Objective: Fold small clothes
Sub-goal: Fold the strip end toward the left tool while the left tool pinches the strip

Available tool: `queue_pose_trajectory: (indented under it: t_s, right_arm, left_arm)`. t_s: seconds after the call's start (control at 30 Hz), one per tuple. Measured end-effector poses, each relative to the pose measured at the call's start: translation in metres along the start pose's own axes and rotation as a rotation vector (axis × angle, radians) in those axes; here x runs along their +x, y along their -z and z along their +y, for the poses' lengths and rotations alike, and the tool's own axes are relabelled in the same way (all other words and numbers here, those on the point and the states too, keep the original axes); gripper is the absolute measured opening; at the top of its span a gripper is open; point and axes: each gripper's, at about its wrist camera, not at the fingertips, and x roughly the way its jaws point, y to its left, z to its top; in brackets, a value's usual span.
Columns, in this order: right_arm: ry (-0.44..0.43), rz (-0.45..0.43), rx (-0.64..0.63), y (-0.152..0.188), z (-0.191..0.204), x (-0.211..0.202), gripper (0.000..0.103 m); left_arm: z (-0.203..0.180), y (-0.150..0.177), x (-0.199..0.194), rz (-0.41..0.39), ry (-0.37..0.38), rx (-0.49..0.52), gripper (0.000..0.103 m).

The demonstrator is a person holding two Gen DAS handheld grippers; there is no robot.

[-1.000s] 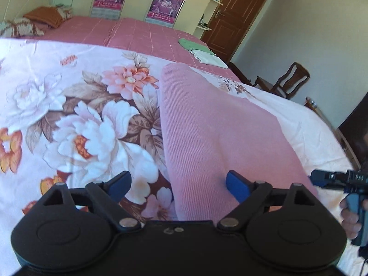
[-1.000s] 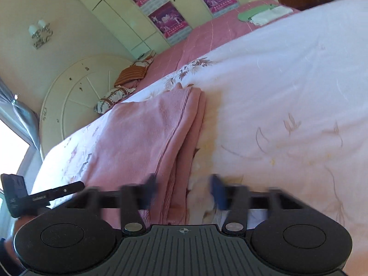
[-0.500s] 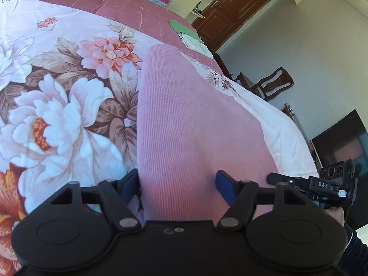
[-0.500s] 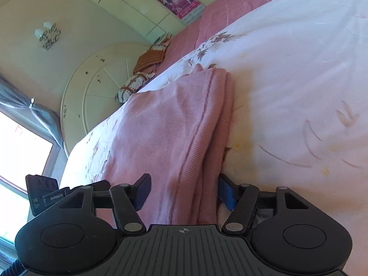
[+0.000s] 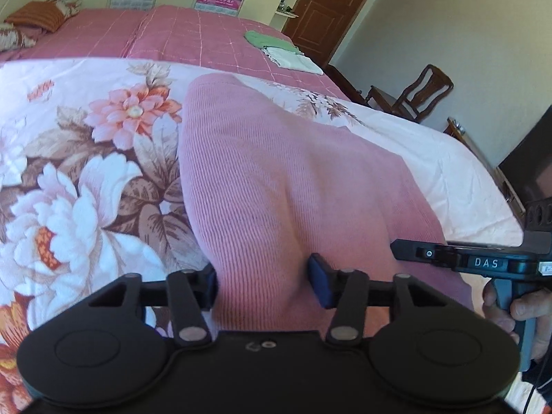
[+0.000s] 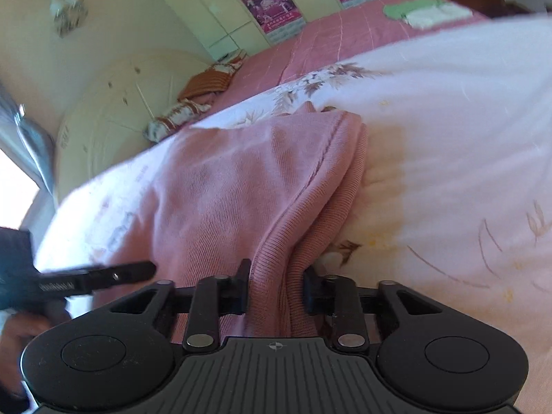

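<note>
Broadly, the bed fills both views, its floral quilt spread under the work and a plain pink checked cover beyond it. Lying on the quilt is the pink ribbed garment, already doubled into a long strip; its near end rises off the quilt into both tools. Farther up the bed sit a green and a white folded piece, well apart from the work.

The left claw has its blue pads set against a wide bunch of the near end, jaws only partly closed around it. The right claw is pinched more narrowly on the stacked hems at the garment's right edge, where at least two layers show.

The step in hand looks like carrying the near end forward over the far end. To do it well, I would keep both claws level and moving together, so the ribbed edges land square, and hold all layers in the right-hand grip, since a slipping under-layer would skew the fold.

Room is generous: bare quilt lies to the left and right of the strip and ahead of it. The bed's right edge, with a wooden chair past it, stays clear of the path.
</note>
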Motion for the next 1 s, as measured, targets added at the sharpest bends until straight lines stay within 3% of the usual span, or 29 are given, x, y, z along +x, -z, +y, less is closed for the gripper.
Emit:
queue_pose_trajectory:
  t_s: [0.13,0.53,0.77,1.0]
  right_arm:
    - [0.105,-0.029,-0.127,0.008,0.028,0.000,0.021]
    - [0.176,-0.122,-0.268,0.010,0.087,-0.021,0.020]
    - [0.159,-0.143,-0.327,0.016,0.143,-0.018,0.020]
    - [0.104,-0.142,-0.366,0.026,0.219,0.016,0.020]
  left_arm:
    - [-0.011,0.002,-0.009,-0.027,-0.037,0.069,0.035]
    - [-0.029,0.009,-0.057,-0.091,-0.051,0.174,0.032]
    - [0.008,0.015,-0.108,-0.120,-0.061,0.175,0.032]
    - [0.076,0.030,-0.169,-0.156,-0.115,0.141,0.032]
